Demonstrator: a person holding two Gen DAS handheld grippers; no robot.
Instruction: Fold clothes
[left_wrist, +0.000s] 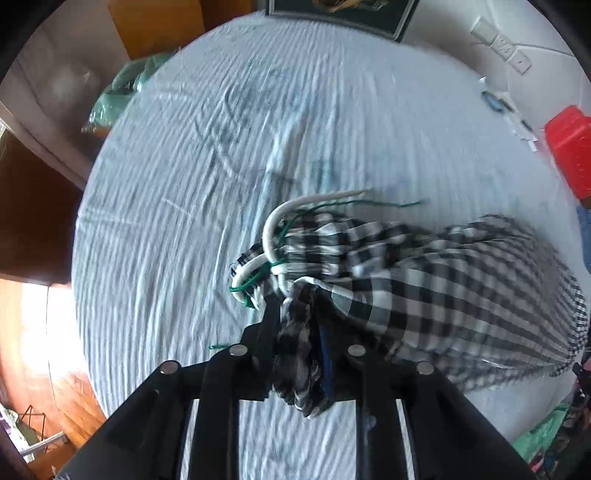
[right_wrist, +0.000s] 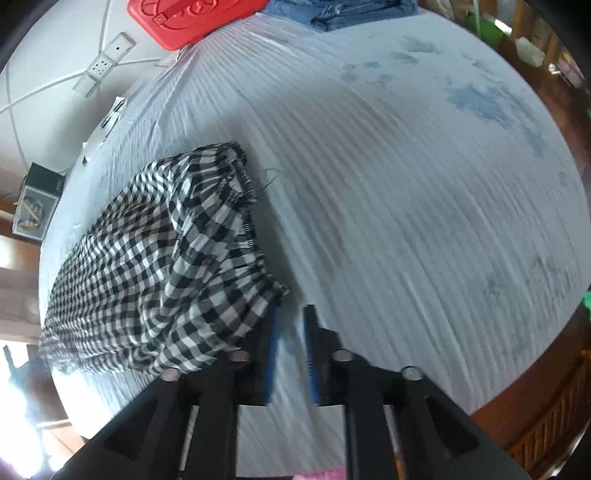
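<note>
A black-and-white checked garment (left_wrist: 424, 280) lies on the pale blue bed sheet (left_wrist: 207, 155), with white cords (left_wrist: 273, 225) and green strings (left_wrist: 251, 284) at its near end. My left gripper (left_wrist: 295, 317) is shut on a bunched fold of that checked cloth, which hangs down between the fingers. In the right wrist view the same garment (right_wrist: 155, 258) spreads to the left, its gathered waistband (right_wrist: 243, 192) facing right. My right gripper (right_wrist: 290, 317) stands open just right of the waistband's near corner, with only bare sheet between its blue pads (right_wrist: 308, 339).
A red plastic case (right_wrist: 192, 18) and folded blue jeans (right_wrist: 351, 11) sit at the bed's far edge. A green bundle (left_wrist: 122, 96) lies off the bed's left side. A framed picture (left_wrist: 340, 11) leans by the wall. Wooden floor (right_wrist: 546, 413) borders the bed.
</note>
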